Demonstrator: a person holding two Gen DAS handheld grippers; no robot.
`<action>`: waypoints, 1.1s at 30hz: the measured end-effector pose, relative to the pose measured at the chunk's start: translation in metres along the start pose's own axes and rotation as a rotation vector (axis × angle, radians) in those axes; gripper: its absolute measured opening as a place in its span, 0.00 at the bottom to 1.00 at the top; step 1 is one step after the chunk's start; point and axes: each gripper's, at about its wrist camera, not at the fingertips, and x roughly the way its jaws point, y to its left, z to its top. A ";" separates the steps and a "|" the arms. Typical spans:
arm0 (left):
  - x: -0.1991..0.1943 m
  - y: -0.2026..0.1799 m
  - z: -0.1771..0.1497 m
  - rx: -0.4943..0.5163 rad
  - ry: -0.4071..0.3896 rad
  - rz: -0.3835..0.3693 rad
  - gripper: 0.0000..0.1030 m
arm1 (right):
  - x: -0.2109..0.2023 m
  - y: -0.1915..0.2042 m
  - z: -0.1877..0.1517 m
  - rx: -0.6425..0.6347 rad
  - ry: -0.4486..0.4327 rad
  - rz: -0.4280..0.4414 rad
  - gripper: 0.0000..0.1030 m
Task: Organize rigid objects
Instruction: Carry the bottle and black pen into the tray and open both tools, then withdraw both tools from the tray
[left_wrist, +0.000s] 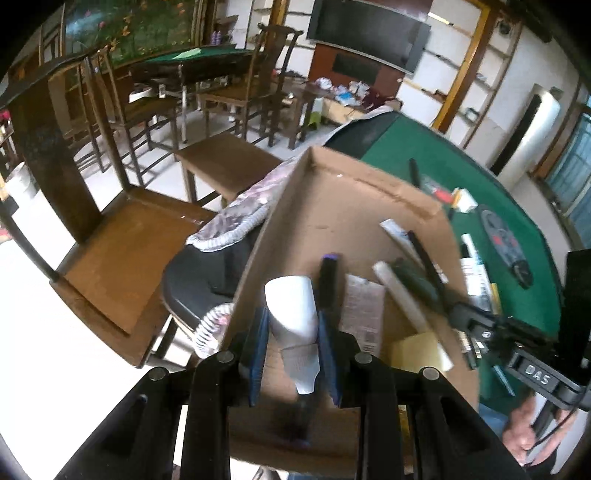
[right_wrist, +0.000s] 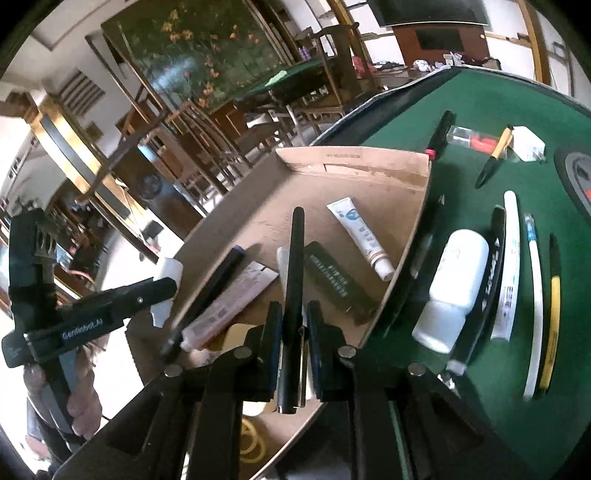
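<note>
A shallow cardboard box (left_wrist: 332, 192) (right_wrist: 258, 218) lies on the green table (right_wrist: 480, 110). My left gripper (left_wrist: 291, 325) is shut on a white bottle (left_wrist: 293, 310) and holds it over the box's near left side. My right gripper (right_wrist: 293, 321) is shut on a black pen (right_wrist: 293, 266) above the box's near edge. Inside the box lie a white tube (right_wrist: 360, 230), a dark green case (right_wrist: 336, 280), a black marker (left_wrist: 328, 280) and a flat packet (left_wrist: 360, 314). The right gripper also shows in the left wrist view (left_wrist: 458, 314).
On the green felt right of the box lie a white bottle (right_wrist: 454, 284), several pens and tubes (right_wrist: 511, 258), a yellow-black pen (right_wrist: 495, 155) and a white charger (right_wrist: 528, 144). A round black device (left_wrist: 506, 243) sits further right. Wooden chairs (left_wrist: 122, 251) stand left of the table.
</note>
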 end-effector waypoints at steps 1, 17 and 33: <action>0.005 0.000 0.001 0.014 0.013 0.012 0.27 | 0.002 0.001 0.001 -0.020 0.005 -0.018 0.13; 0.018 -0.011 -0.008 0.082 0.037 0.075 0.37 | 0.021 0.005 0.002 -0.120 0.072 -0.053 0.14; -0.064 -0.085 -0.045 0.059 -0.127 -0.014 0.81 | -0.096 -0.042 -0.053 -0.004 -0.106 0.053 0.46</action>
